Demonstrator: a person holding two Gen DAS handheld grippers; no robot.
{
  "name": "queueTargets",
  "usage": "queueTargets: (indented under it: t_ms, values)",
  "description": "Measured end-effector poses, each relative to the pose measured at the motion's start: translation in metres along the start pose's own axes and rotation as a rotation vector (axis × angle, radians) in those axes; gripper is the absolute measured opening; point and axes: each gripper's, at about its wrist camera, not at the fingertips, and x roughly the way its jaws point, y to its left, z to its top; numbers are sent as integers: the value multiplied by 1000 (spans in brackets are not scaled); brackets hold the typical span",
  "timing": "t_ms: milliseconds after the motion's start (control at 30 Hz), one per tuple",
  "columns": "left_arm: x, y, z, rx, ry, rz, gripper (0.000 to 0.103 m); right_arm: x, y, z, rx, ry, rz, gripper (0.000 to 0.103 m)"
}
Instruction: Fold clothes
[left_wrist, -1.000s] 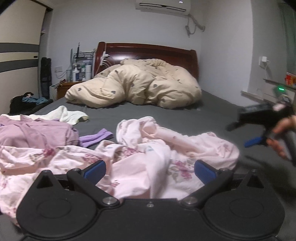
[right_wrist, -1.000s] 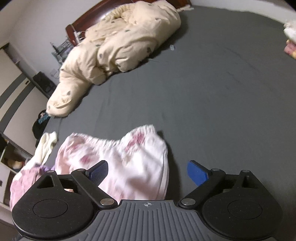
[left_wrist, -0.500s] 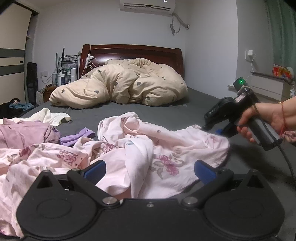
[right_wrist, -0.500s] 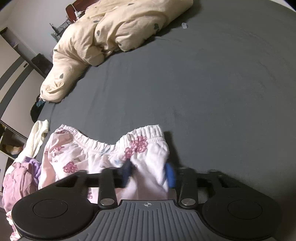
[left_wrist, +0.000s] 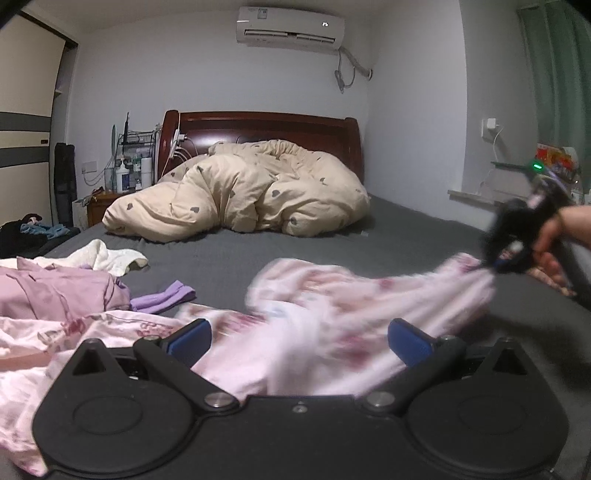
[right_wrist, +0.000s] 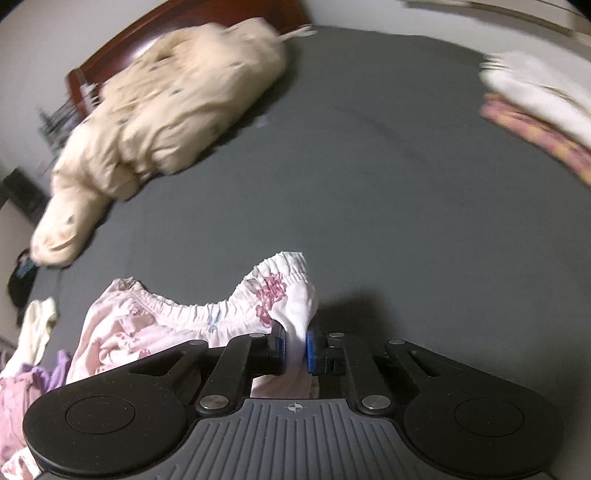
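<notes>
Past right gripper (right_wrist: 295, 349) – closing – floral trousers (right_wrist: 280, 295) blurred.

Right hand-held gripper (right_wrist: 295, 349) closing on floral pyjama bottoms' (right_wrist: 207, 321) waistband; apparently pinched

Duvet (left_wrist: 251, 195) heaped at the headboard (left_wrist: 266, 129) end of bed (left_wrist: 406, 236); floral garment (left_wrist: 332, 314) in front, clothes pile (left_wrist: 55, 291) to its left, nightstand (left_wrist: 99, 206) left of bed.

Dim indoor light, fisheye bending at edges, motion blur across right view, soft shadows on bedsheet (right_wrist: 369, 177)
</notes>
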Motion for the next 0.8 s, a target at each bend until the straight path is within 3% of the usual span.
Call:
queueTargets:
  t_ms: [300,367,433,500,600,633,800]
  values:
    - [-6,4,8,-14,11,-11,103,-78,-127,-29,212,-77,-206,10]
    - [-3,2,7,-9,33,-23,103,-85,-148,-35,244,-40,-202,11]
    - [-1,-2,6,18,59,-45,103,-93,-161,-42,285,-34,-139,11]
    - [1,-8,4,50,84,-70,103,-101,-164,-46,271,-27,-122,15]
    - [0,-18,0,107,117,-97,103,-109,-147,-48,150,-34,-189,50]
    - [0,-22,-1,126,130,-93,103,-113,-139,-49,101,-52,-212,54]
    - [1,-31,-11,175,210,-14,103,-141,-95,-60,-112,-136,-277,55]
